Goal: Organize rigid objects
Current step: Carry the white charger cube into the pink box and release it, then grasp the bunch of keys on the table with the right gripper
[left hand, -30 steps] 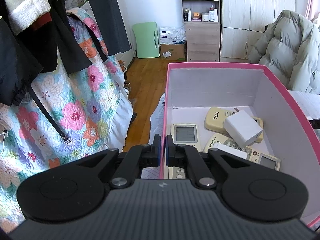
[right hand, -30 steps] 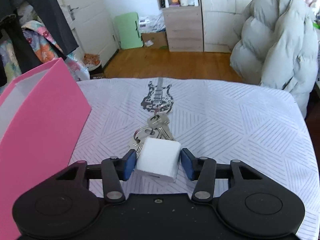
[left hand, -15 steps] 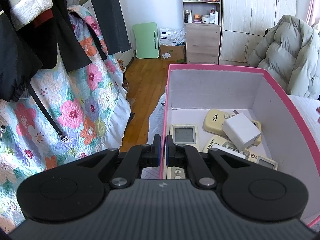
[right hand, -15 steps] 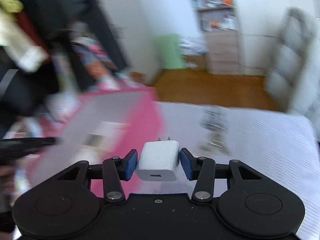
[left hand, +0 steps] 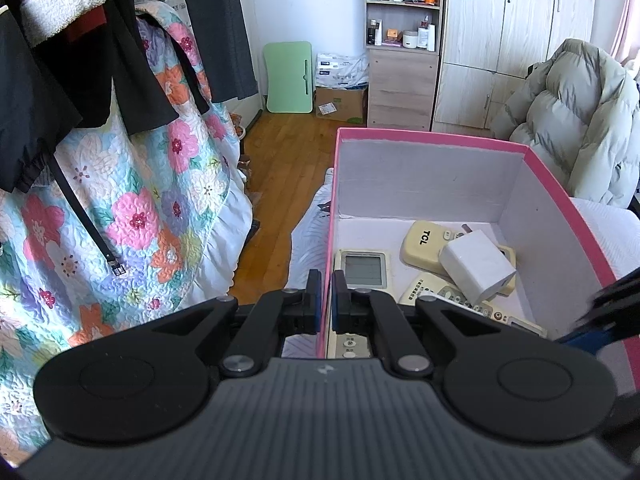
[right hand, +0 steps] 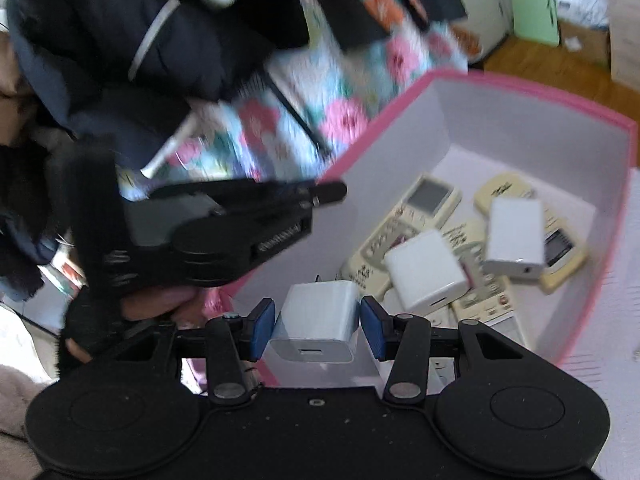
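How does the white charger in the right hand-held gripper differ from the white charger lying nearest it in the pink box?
The held charger is clamped between the right hand-held gripper pads above the pink box; the loose charger rests on the remote controls. The held one faces its port squarely at the camera; the loose one lies tilted. Both are white, blocky, with one port.

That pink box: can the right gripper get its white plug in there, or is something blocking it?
Probably yes. The right gripper, shut on the white charger, hangs over the pink box, whose top is open. The left gripper pinches the box's wall at the side, clear of that path.
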A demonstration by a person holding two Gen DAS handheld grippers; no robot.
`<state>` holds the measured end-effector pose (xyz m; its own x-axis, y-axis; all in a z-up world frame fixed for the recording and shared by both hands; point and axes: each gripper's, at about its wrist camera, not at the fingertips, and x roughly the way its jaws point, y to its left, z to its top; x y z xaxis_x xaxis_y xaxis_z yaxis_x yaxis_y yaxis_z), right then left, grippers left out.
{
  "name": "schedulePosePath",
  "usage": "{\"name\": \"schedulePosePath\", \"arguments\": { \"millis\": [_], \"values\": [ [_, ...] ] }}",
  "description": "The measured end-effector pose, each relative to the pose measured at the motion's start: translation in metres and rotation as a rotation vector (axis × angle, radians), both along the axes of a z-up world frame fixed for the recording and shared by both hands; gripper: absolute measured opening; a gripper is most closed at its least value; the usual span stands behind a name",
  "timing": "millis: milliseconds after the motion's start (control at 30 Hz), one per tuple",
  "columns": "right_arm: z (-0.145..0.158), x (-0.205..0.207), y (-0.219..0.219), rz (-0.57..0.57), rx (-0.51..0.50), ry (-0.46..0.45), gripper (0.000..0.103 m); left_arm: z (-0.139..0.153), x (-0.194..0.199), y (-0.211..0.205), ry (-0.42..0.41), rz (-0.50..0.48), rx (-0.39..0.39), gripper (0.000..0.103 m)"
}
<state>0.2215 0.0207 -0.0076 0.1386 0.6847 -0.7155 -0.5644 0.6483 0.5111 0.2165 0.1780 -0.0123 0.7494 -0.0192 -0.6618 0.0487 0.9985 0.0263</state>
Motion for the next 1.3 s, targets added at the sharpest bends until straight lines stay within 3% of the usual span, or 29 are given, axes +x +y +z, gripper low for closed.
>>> {"name": "schedulePosePath", "arguments": {
  "millis": [100, 167, 433, 567, 733, 800, 967, 1300],
  "values": [
    [-0.016, 0.006, 0.004, 0.007, -0.003, 0.079, 0.055, -0.001, -0.001, 0.001, 0.000, -0.003, -0.004, 0.003],
    [-0.015, 0.007, 0.002, -0.010, 0.030, 0.076, 0.055, -0.001, -0.001, 0.001, 0.000, -0.005, -0.002, 0.003],
    [0.037, -0.010, -0.050, -0.129, 0.060, -0.120, 0.057, -0.001, -0.001, 0.000, -0.003, -0.004, 0.001, 0.003],
    [0.046, -0.023, -0.091, -0.234, 0.011, -0.218, 0.059, 0.000, 0.000, 0.000, -0.004, -0.002, 0.008, 0.003],
    [0.039, -0.029, -0.139, -0.385, -0.140, -0.319, 0.059, 0.000, -0.001, -0.003, -0.001, -0.001, 0.024, 0.003],
    [0.031, -0.027, -0.158, -0.458, -0.176, -0.309, 0.059, 0.000, -0.001, -0.003, 0.000, -0.003, 0.021, 0.004],
    [0.010, -0.016, -0.191, -0.557, -0.124, -0.215, 0.059, 0.001, -0.001, -0.005, 0.009, -0.006, 0.024, 0.004],
    [-0.063, 0.029, -0.192, -0.693, -0.091, -0.090, 0.059, 0.000, -0.002, -0.006, 0.004, 0.002, 0.037, 0.004]
  ]
}}
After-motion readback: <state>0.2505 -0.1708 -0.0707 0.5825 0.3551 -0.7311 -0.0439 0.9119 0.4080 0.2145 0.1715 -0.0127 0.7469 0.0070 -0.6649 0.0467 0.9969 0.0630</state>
